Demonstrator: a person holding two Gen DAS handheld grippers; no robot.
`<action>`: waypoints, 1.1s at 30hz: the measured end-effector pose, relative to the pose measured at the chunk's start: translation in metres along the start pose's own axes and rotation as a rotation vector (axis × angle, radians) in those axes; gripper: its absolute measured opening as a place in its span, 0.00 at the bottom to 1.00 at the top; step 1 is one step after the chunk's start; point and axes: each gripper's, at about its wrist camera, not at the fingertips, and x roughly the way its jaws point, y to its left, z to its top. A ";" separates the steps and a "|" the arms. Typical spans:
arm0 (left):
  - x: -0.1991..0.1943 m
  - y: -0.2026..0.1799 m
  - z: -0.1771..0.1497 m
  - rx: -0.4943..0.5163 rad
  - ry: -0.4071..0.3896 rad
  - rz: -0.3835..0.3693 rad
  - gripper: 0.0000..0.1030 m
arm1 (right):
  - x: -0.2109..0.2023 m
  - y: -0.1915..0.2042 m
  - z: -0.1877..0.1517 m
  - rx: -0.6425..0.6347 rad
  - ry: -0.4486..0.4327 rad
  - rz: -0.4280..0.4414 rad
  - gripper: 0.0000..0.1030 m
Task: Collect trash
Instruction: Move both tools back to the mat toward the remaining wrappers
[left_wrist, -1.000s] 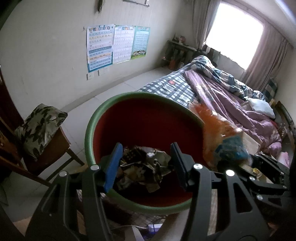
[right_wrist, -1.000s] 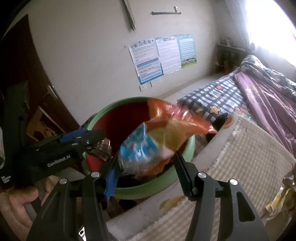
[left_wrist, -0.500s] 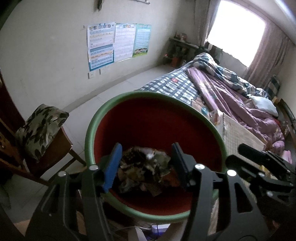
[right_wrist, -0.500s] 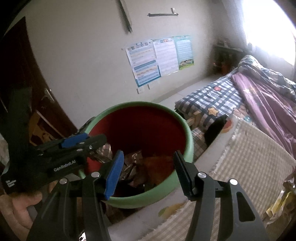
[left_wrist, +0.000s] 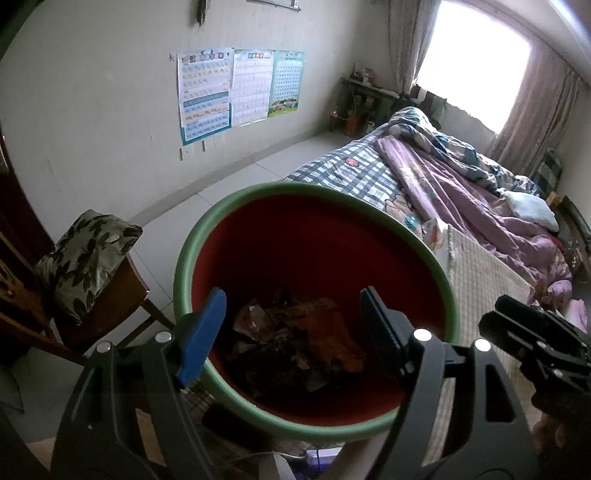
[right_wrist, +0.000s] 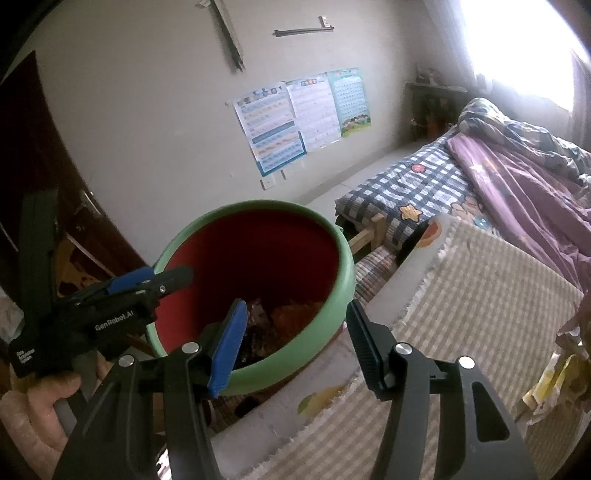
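From the left wrist camera, the left gripper (left_wrist: 291, 325) hangs over the open mouth of the bin (left_wrist: 184, 258), a round tub with a green rim and a red inside. Its jaws have just been opening and now stand wide apart, with nothing pinched between them; the crumpled trash (left_wrist: 295, 343) (brown and orange wrappers, too dark to sort out) lies loose on the bin's floor, below the fingertips. The right gripper (left_wrist: 532, 336) pokes in from the bin's right side, beyond the rim. A chair with a leaf-print cushion (left_wrist: 86, 258) stands to the bin's left, and the bed (left_wrist: 461, 188) lies behind and to the right of it.

From the right wrist camera, the right gripper (right_wrist: 293, 332) has its jaws partly spread and empty, straddling the bin's near rim (right_wrist: 347, 273): the blue finger inside, the black one outside. The left gripper (right_wrist: 162, 277) reaches over the bin's left edge, held by a hand (right_wrist: 33, 410). The trash (right_wrist: 284, 317) sits inside the bin. A woven mat (right_wrist: 480, 295) lies to the bin's right.
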 end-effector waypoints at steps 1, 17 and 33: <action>0.000 0.001 0.000 0.001 0.001 0.000 0.70 | -0.001 -0.001 0.000 0.002 0.000 -0.001 0.53; -0.001 0.000 0.000 0.004 -0.001 0.000 0.70 | -0.005 -0.009 -0.007 0.023 0.007 -0.014 0.54; -0.011 -0.023 -0.014 0.049 -0.026 0.021 0.70 | -0.062 -0.071 -0.038 0.074 -0.020 -0.153 0.54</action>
